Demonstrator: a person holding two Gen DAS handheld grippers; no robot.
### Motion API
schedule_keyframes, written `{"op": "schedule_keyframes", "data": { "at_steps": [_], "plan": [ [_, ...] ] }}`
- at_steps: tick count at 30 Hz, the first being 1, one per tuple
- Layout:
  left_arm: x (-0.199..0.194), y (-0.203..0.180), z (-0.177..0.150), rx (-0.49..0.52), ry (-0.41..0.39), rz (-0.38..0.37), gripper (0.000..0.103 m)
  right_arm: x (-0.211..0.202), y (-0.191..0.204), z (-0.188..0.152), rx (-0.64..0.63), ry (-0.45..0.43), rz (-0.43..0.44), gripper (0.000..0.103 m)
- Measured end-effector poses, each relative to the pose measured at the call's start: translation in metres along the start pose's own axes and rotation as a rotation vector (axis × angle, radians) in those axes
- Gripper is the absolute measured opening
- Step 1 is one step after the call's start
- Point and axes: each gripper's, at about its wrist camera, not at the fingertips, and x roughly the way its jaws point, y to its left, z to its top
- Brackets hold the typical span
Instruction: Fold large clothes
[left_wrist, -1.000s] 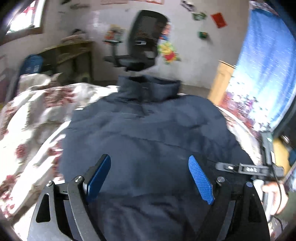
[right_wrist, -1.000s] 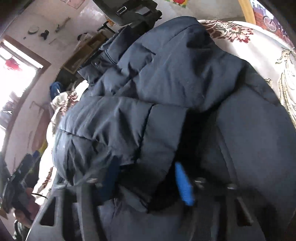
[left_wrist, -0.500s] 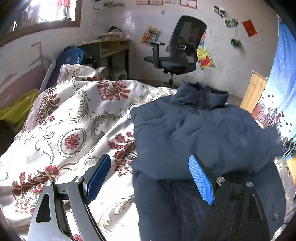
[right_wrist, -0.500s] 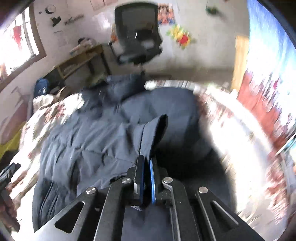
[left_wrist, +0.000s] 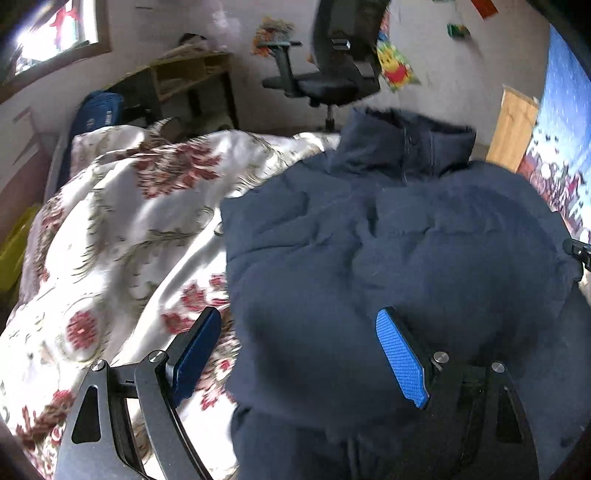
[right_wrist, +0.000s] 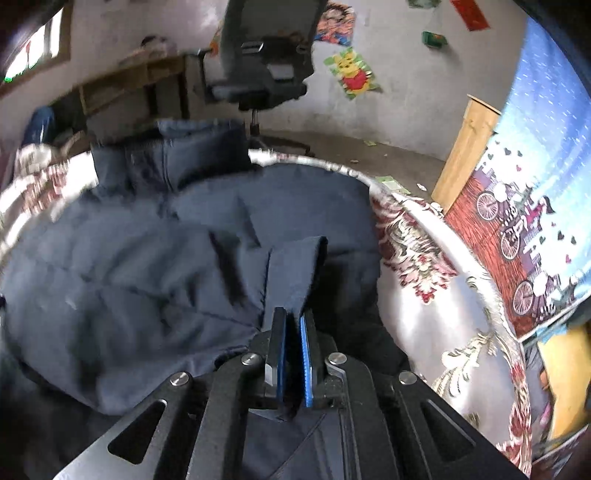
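1. Left wrist view, far left of frame: floral bedspread (left_wrist: 110, 240) filling the left half, rumpled, with a wooden shelf (left_wrist: 177, 81) and a window above in the upper left.
2. Lower centre: left gripper (left_wrist: 299, 354) hovering with fingers spread wide, nothing between them; left pad over the bedspread, right pad over dark cloth.
3. Centre to right: navy padded jacket (left_wrist: 388, 266) lying on the bed, collar standing up toward the top of the frame, just below an office chair (left_wrist: 340, 66). Left edge of the jacket looking straight and tucked in, probably a sleeve or side panel already turned under, though motion blur hides the detail.
4. Right wrist view, left and centre: same jacket (right_wrist: 147, 277) spread across the bed, collar in the upper left, quilted body puffed and creased.
5. Lower centre: right gripper (right_wrist: 293, 354) clamped tight on a narrow flap of navy fabric, apparently a sleeve cuff (right_wrist: 295, 266), lifted above the jacket's body.
6. Right of frame: bare bedspread beside the jacket's right edge, then a patterned blue curtain (right_wrist: 535, 184) at the far right.
7. Progress, as a judgement: early to middle. Garment laid out flat, one side seemingly folded in, second sleeve in hand but not yet laid across. Still to come: setting that sleeve down and folding the body over on itself.
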Motion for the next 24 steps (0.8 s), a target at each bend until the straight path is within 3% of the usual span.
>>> {"op": "schedule_keyframes", "data": {
  "at_steps": [3, 7, 12, 17, 19, 23, 24],
  "plan": [
    [0.023, -0.007, -0.006, 0.027, 0.035, 0.008, 0.083, 0.027, -0.004, -0.016, -0.037, 0.016, 0.01, 0.011],
    [0.036, -0.009, -0.01, 0.054, 0.043, 0.044, 0.095, 0.041, 0.002, -0.028, -0.09, -0.015, 0.014, 0.013],
    [0.039, 0.009, -0.005, -0.042, 0.082, 0.014, 0.099, 0.033, -0.002, -0.029, -0.094, -0.039, 0.054, 0.015],
    [0.012, 0.018, 0.018, -0.128, 0.005, 0.021, 0.099, 0.01, -0.021, -0.007, -0.057, -0.02, 0.169, 0.036],
    [0.003, 0.016, 0.035, -0.156, -0.022, -0.003, 0.099, -0.001, -0.019, 0.011, -0.099, -0.044, 0.189, 0.053],
    [0.002, 0.005, 0.08, -0.187, -0.042, -0.022, 0.099, -0.005, -0.008, 0.067, -0.178, -0.08, 0.249, 0.061],
    [0.005, 0.002, 0.095, -0.205, -0.047, -0.025, 0.099, -0.003, -0.005, 0.079, -0.181, -0.084, 0.263, 0.067]
  ]
}}
